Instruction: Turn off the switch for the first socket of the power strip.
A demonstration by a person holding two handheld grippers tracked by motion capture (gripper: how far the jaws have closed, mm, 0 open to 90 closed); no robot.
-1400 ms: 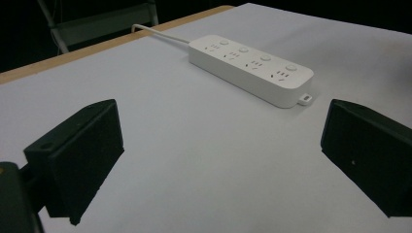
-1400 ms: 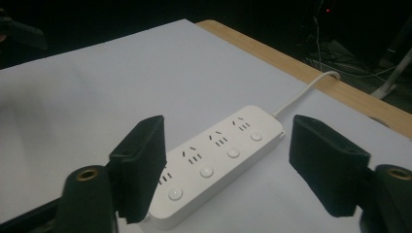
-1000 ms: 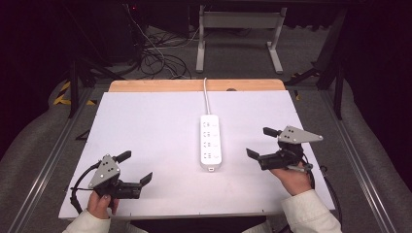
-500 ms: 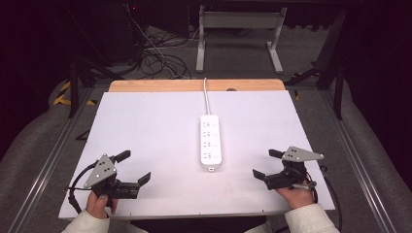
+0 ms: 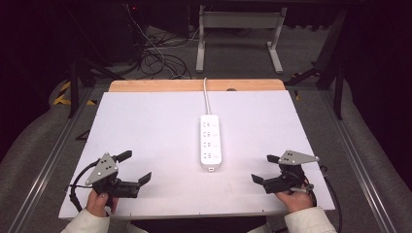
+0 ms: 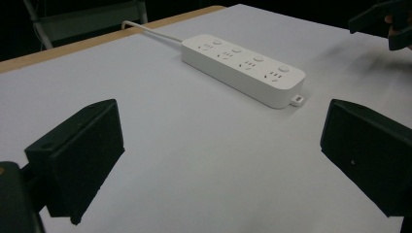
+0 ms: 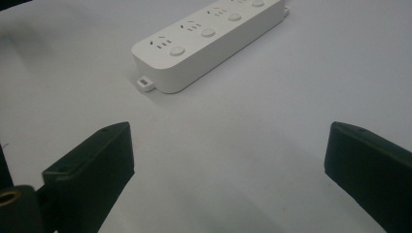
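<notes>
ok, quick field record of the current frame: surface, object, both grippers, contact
surface: white table top with a wooden strip along the far edge
object: white four-outlet power strip, lying flat at mid-table, its white cable running off the far edge
left gripper: open, empty, near left corner
right gripper: open, empty, near right corner
contact: neither gripper touches the strip

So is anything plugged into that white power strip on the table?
No, in the left gripper view all four sockets on the power strip sit bare, with only its own cord leaving the far end.
</notes>
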